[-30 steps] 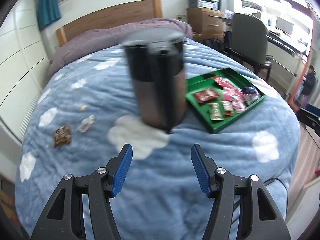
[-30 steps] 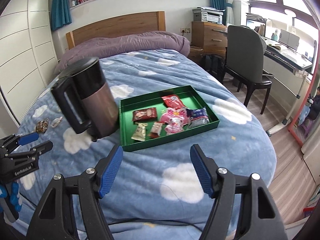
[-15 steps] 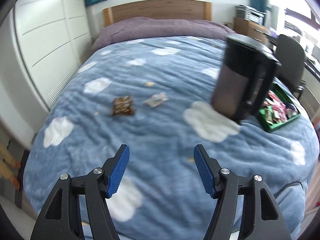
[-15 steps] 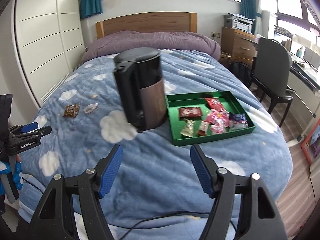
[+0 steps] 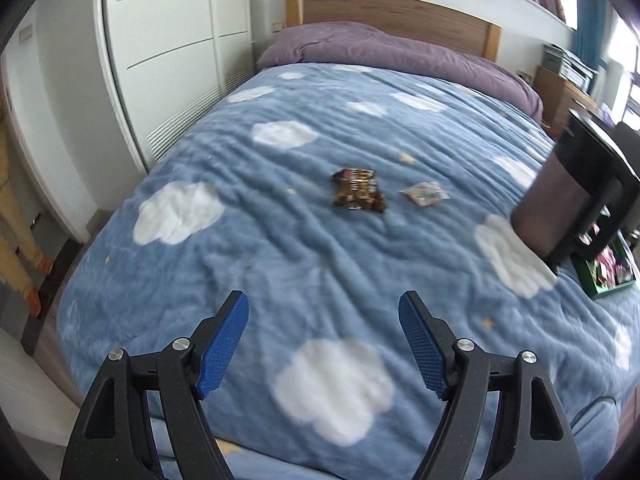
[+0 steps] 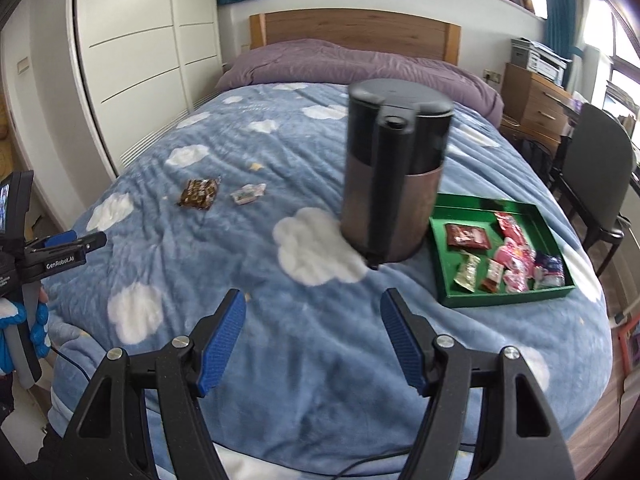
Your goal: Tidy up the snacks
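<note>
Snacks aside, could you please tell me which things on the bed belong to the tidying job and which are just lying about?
Job:
- brown packet
- pale packet
- green tray
- tray snacks
- left gripper, open
- right gripper, open

Lying about:
- kettle
- blanket
- chair

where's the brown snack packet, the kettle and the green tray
brown snack packet (image 5: 359, 191), left wrist view, middle of wrapper
kettle (image 6: 394, 184), right wrist view, on its handle
green tray (image 6: 504, 303), right wrist view, near wall

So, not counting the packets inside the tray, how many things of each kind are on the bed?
loose snack packets: 2, the brown packet and the pale packet
kettle: 1
green tray: 1
total: 4
</note>
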The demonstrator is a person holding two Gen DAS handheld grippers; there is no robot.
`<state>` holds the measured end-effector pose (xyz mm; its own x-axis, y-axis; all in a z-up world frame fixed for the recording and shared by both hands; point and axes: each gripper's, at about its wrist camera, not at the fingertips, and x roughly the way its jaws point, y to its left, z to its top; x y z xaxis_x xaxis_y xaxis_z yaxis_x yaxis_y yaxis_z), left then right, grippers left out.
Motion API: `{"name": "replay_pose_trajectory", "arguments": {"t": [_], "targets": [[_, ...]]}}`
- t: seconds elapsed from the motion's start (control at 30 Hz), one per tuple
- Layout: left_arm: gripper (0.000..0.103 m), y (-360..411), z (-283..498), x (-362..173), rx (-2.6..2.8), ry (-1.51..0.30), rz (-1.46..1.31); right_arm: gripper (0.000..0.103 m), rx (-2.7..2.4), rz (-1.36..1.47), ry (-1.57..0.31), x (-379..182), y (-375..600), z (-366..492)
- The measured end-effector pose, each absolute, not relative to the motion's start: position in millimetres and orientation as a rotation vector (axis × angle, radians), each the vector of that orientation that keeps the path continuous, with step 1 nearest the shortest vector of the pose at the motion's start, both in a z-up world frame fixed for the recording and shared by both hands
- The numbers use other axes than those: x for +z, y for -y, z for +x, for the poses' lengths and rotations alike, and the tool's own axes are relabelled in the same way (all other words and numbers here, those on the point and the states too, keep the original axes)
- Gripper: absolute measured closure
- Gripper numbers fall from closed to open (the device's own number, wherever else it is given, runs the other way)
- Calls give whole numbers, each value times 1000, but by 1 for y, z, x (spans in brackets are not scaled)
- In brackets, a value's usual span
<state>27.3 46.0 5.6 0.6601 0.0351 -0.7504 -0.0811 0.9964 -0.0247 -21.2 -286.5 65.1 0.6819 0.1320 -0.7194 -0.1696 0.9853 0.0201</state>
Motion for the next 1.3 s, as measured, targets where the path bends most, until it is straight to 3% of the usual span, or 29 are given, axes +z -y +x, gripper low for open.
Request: {"name": "replay_pose_trajectory", "arguments": {"t": [0.43, 1.3], "targets": [[30, -66, 84, -14, 48, -898, -115, 0, 284, -98, -880, 31, 219, 56], [27, -21, 266, -79, -35, -1014, -42, 0, 338, -183, -978, -62, 148, 238]]}}
